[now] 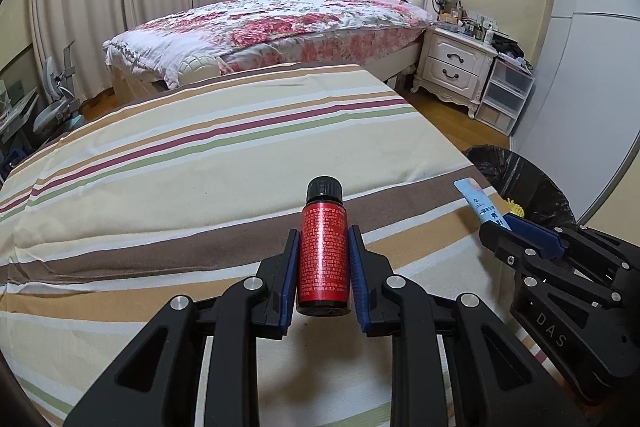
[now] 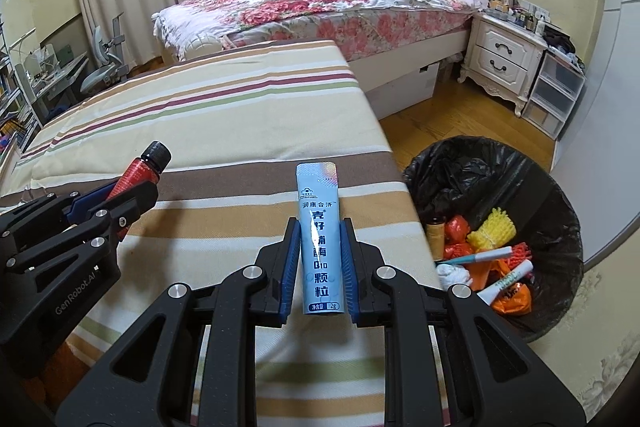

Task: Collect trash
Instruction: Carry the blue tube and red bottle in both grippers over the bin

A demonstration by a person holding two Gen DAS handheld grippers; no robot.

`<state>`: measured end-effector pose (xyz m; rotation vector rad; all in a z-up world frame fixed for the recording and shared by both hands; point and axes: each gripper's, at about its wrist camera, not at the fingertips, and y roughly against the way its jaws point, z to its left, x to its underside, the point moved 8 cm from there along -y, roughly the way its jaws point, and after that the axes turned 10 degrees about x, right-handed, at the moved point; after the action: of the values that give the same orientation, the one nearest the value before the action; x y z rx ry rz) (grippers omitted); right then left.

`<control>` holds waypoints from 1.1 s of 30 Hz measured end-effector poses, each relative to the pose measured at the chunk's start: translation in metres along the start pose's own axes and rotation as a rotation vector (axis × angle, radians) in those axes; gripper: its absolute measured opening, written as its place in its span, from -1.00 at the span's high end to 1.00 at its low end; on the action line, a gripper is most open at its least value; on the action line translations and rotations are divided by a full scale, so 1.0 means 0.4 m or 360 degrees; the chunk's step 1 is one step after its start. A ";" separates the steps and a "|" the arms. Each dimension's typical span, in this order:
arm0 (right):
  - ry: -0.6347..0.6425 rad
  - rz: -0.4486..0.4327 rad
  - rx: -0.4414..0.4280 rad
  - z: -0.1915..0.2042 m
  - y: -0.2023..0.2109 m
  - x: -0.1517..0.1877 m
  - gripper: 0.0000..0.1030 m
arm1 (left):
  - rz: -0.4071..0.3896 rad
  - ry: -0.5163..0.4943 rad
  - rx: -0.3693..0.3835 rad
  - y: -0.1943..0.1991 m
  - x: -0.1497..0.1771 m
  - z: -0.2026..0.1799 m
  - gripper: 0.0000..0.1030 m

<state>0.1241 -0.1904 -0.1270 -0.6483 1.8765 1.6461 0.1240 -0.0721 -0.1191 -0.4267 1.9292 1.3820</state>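
Red bottle, black screw cap, lies lengthwise between the blue pads of the left gripper; pads press its sides, cap end pointing away from the camera. Bottle is clear of the cloth, carried above it

Blue sachet, flat stick pack with white print, is pinched the same way in the right gripper; its top end sticks out past the fingertips, a crease runs down its face. Both tools closed on their loads, neither empty

Below both: striped cloth over a flat surface, bare of other litter in either view. Right wrist view shows the left gripper off to the left, bottle tilted up from it

Trash bin stands on the wood floor just past the right edge of the striped cloth, lined with a black bag, mouth open. Already inside: yellow foam netting, orange wrappers, a small brown bottle, white tubes. Further back: flowered bed, white nightstand

Step in hand, as judged: transport, both items picked and on the way to the bin. The right gripper is nearer the bin than the left

Next move calls for: carry each load over the open mouth, inside the rim, then part the jaws. Sachet is light and flat, may flutter or cling to a pad. Left load has farther to cross, and two grippers must share one opening, so one after the other seems safer
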 end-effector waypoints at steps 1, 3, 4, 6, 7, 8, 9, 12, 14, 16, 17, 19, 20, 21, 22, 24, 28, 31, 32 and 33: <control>-0.0012 -0.0010 0.0008 -0.010 0.009 0.000 0.61 | -0.0006 -0.0008 0.0008 0.002 -0.002 -0.010 0.52; -0.0032 -0.0025 0.0026 -0.035 0.022 0.003 0.61 | -0.0018 -0.0023 0.0026 0.003 -0.007 -0.028 0.52; -0.0044 -0.0035 0.0041 -0.048 0.029 0.002 0.61 | -0.0025 -0.0035 0.0035 0.002 -0.012 -0.038 0.52; -0.0070 -0.0047 0.0063 -0.077 0.038 0.003 0.61 | -0.0033 -0.0059 0.0050 0.000 -0.018 -0.059 0.52; -0.0086 -0.0053 0.0077 -0.092 0.043 0.002 0.61 | -0.0035 -0.0072 0.0059 -0.001 -0.021 -0.071 0.52; -0.0099 -0.0058 0.0088 -0.105 0.045 0.000 0.61 | -0.0038 -0.0084 0.0066 -0.002 -0.024 -0.081 0.52; -0.0112 -0.0063 0.0102 -0.118 0.048 0.000 0.61 | -0.0039 -0.0092 0.0072 -0.004 -0.028 -0.090 0.52; -0.0152 -0.0075 0.0146 -0.166 0.054 -0.002 0.61 | -0.0038 -0.0118 0.0104 -0.014 -0.039 -0.124 0.52; -0.0174 -0.0083 0.0184 -0.197 0.054 -0.001 0.61 | -0.0043 -0.0138 0.0130 -0.023 -0.048 -0.150 0.52; -0.0200 -0.0090 0.0226 -0.230 0.054 -0.003 0.61 | -0.0051 -0.0177 0.0151 -0.031 -0.056 -0.183 0.52; -0.0209 -0.0092 0.0243 -0.244 0.053 -0.003 0.61 | -0.0054 -0.0194 0.0158 -0.034 -0.060 -0.198 0.52; -0.0236 -0.0097 0.0286 -0.279 0.050 -0.004 0.61 | -0.0062 -0.0231 0.0178 -0.048 -0.072 -0.232 0.52; -0.0248 -0.0098 0.0301 -0.292 0.049 -0.005 0.61 | -0.0065 -0.0242 0.0185 -0.053 -0.078 -0.245 0.52; -0.0262 -0.0099 0.0317 -0.308 0.048 -0.005 0.61 | -0.0067 -0.0255 0.0195 -0.061 -0.085 -0.260 0.52; -0.0276 -0.0099 0.0331 -0.322 0.046 -0.005 0.61 | -0.0068 -0.0266 0.0206 -0.069 -0.093 -0.274 0.52; -0.0301 -0.0101 0.0366 -0.354 0.041 -0.004 0.61 | -0.0066 -0.0286 0.0225 -0.082 -0.102 -0.299 0.52; -0.0350 -0.0083 0.0403 -0.405 0.020 0.002 0.61 | -0.0052 -0.0325 0.0244 -0.114 -0.118 -0.344 0.52; -0.0377 -0.0075 0.0413 -0.432 0.006 0.008 0.61 | -0.0047 -0.0345 0.0251 -0.139 -0.126 -0.369 0.52; -0.0388 -0.0073 0.0417 -0.439 0.001 0.009 0.61 | -0.0039 -0.0349 0.0251 -0.150 -0.129 -0.377 0.52; -0.0397 -0.0072 0.0419 -0.446 -0.004 0.009 0.61 | -0.0034 -0.0355 0.0250 -0.161 -0.132 -0.384 0.52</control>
<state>0.1060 -0.3675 -0.1139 -0.3551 1.8370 1.3506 0.1461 -0.2443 -0.0992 -0.2074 1.8271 1.1995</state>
